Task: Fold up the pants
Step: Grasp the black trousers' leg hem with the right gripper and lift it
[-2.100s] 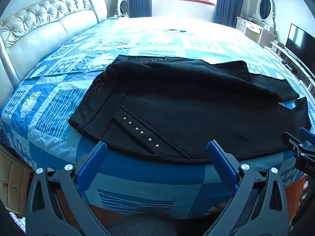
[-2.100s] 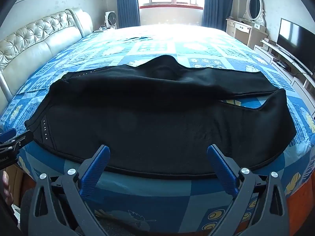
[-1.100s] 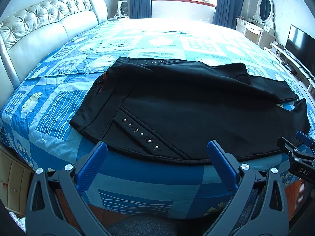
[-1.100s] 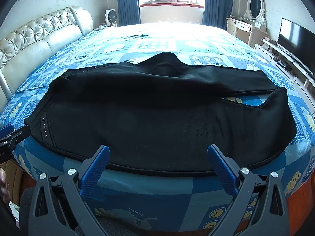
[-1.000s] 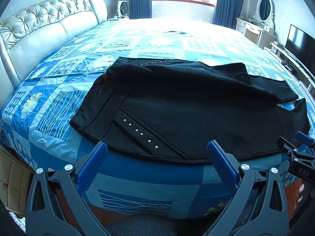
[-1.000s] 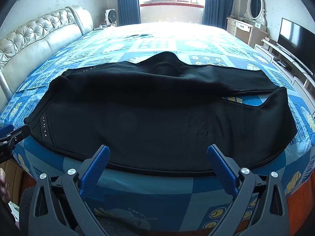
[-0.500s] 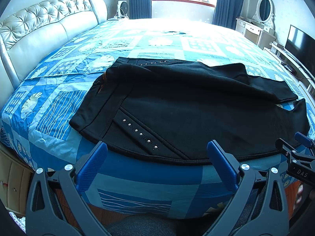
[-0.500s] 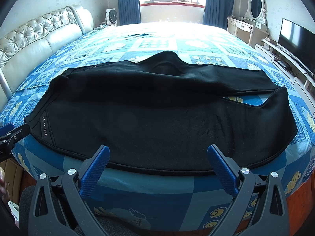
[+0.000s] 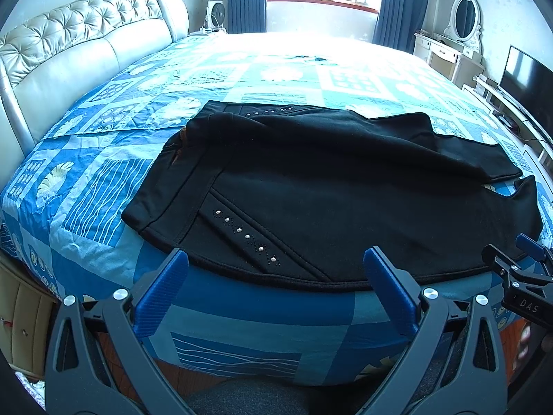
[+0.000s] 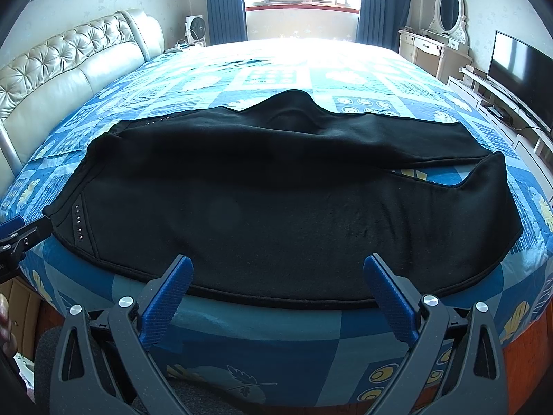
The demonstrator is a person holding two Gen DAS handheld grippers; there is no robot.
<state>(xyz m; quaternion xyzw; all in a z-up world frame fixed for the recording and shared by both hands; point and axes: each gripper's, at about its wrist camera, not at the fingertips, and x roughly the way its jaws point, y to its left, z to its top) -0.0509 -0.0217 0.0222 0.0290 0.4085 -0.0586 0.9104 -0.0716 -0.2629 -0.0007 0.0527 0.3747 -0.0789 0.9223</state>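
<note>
Left wrist view: the left gripper point(image 9: 274, 269) hung with fingers spread wide and empty, just short of the pants point(image 9: 338, 193), which lay flat along the bed's point(image 9: 242, 314) near edge.

Right wrist view: the right gripper point(image 10: 276, 276) was likewise spread and empty before the pants point(image 10: 276, 207). Folding looked not yet begun; next, each would likely need to pinch the near hem.

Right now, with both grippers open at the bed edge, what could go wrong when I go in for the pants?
The black pants lie with their near hem along the mattress edge, so a drag could slide them off the bedspread. The far leg lies partly over the near one; a pinch there may lift both layers. The left gripper and right gripper sit close together and could collide.
</note>
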